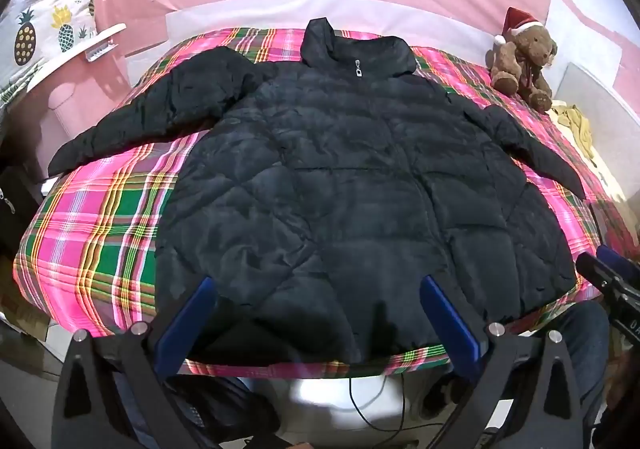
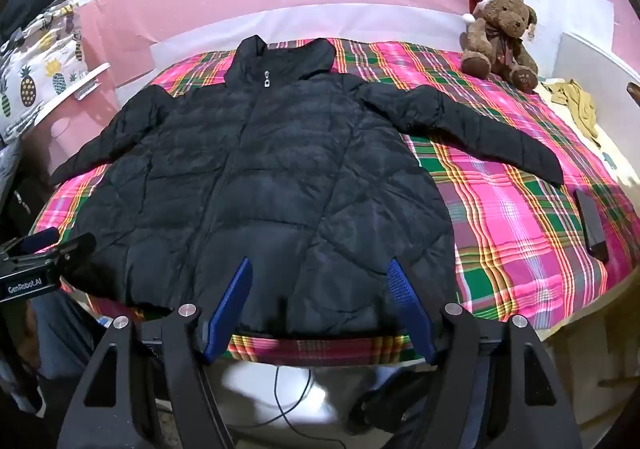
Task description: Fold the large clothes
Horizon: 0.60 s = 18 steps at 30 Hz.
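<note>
A black jacket (image 1: 340, 185) lies flat, front up and zipped, sleeves spread, on a plaid bed (image 1: 100, 233). The left gripper (image 1: 316, 285) and right gripper (image 2: 320, 269) hover above its hem, jaws open, holding nothing. A teddy (image 2: 500, 41) sits at the far corner.

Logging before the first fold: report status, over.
Left gripper open, right gripper open, both empty at the hem. Black puffer jacket flat on plaid bed, zipped, sleeves spread. Phone lies beyond right sleeve.
</note>
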### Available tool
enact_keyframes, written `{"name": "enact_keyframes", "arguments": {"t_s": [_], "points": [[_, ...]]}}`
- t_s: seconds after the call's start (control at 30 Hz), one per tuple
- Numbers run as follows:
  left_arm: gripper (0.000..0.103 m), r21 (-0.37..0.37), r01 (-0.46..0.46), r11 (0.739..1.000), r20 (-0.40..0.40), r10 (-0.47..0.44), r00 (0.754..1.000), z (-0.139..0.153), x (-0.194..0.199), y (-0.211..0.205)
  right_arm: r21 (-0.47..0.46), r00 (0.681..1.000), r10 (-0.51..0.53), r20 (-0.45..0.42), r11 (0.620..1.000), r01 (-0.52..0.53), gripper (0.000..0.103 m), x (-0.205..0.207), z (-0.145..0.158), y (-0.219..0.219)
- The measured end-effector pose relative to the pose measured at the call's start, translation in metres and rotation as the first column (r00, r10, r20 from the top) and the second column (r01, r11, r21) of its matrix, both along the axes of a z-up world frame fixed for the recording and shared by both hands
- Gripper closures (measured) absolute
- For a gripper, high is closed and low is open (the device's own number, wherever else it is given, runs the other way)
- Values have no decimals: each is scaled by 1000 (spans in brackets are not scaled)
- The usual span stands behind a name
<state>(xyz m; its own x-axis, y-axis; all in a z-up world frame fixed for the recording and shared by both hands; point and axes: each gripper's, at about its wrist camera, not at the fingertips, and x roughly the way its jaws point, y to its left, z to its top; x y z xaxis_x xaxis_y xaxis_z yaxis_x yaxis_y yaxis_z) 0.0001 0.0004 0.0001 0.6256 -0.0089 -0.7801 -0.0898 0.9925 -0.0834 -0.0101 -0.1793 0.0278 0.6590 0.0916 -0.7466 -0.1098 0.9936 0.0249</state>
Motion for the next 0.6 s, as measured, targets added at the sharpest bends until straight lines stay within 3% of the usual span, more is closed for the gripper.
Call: {"name": "enact_keyframes", "arguments": {"t_s": [0.6], "points": [[0, 3, 5, 1000, 3, -5, 1000, -2, -1, 3, -7, 1000, 0, 5, 1000, 0, 33, 0, 1, 0]]}}
